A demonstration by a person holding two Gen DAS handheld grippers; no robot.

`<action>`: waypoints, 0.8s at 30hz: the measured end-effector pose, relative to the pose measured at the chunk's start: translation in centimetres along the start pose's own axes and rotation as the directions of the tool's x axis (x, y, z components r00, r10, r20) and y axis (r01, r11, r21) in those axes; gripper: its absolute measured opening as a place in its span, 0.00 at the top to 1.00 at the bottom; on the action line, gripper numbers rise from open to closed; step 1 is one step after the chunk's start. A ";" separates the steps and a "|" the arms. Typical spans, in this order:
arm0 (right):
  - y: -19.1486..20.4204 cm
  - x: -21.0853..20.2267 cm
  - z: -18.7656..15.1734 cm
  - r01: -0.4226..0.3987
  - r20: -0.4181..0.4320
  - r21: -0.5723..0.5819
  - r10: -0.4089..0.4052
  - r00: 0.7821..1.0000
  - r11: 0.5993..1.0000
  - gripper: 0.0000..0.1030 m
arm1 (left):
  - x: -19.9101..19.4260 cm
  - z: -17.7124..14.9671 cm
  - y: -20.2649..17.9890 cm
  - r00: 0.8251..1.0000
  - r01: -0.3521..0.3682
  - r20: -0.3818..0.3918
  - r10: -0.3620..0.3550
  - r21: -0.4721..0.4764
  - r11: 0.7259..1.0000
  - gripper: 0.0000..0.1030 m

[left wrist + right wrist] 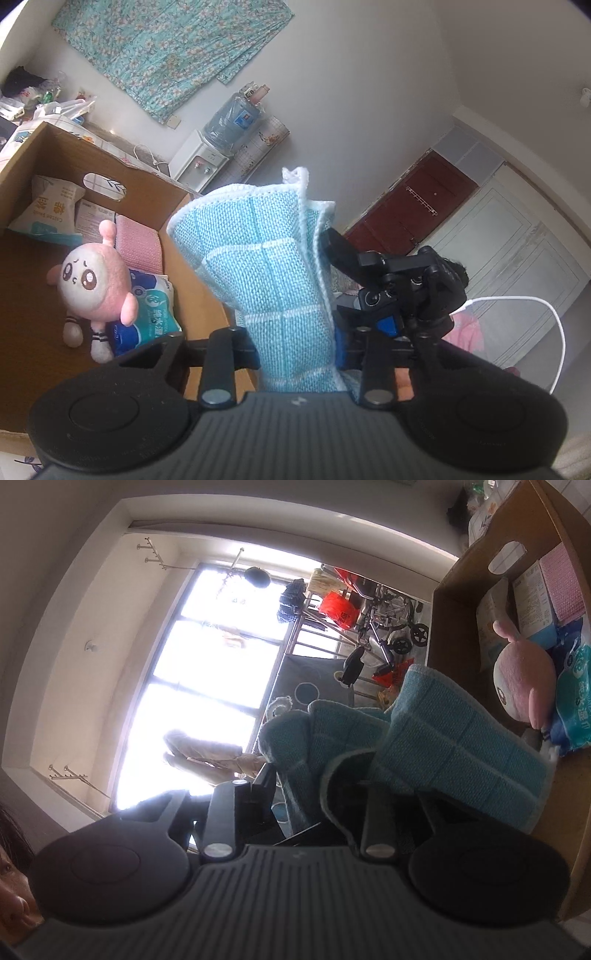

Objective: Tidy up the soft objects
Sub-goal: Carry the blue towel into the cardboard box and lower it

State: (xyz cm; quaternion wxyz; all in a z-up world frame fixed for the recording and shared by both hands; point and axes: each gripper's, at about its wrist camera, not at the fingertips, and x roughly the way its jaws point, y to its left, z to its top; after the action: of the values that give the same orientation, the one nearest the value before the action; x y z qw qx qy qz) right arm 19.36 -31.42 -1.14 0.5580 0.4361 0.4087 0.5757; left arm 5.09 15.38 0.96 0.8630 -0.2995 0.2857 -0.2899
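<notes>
Left gripper (291, 347) clamped tight on blue checked cloth (266, 266), cloth standing upright at frame centre. Right gripper (314, 812) partly open, same cloth (454, 749) draped across its fingers; grip cannot be told. Cardboard box (162, 184) at left, holding pink plush toy (96, 280) and tissue packs (155, 310).

- Daylight floods through the tall multi-pane window (207, 686), blown out to white glare in the right wrist view.
- Left wrist view is evenly lit, soft shadows inside the brown cardboard box (44, 295).
- Fisheye bending curves edges; corners darken.
</notes>
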 end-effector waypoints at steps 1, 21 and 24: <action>-0.1 0.1 0.4 0.016 0.016 -0.004 -0.016 1.000 1.000 0.60 | 0.0 0.2 0.3 1.000 -0.027 0.000 0.027 0.004 1.000 0.77; -2.7 -4.9 2.1 0.192 0.214 -0.075 -0.172 0.962 0.979 0.52 | 6.9 8.5 9.5 0.646 -0.633 -0.267 0.715 0.335 0.697 0.82; -2.9 -5.2 2.3 0.200 0.216 -0.081 -0.179 0.960 0.976 0.51 | 7.9 8.6 9.6 0.591 -0.643 -0.281 0.756 0.403 0.651 0.82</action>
State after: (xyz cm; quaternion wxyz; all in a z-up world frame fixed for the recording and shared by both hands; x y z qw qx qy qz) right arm 22.40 -36.55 -3.46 0.6718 0.4237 0.3582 0.4908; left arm 19.22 19.40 -2.49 0.8531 0.0250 0.5210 -0.0161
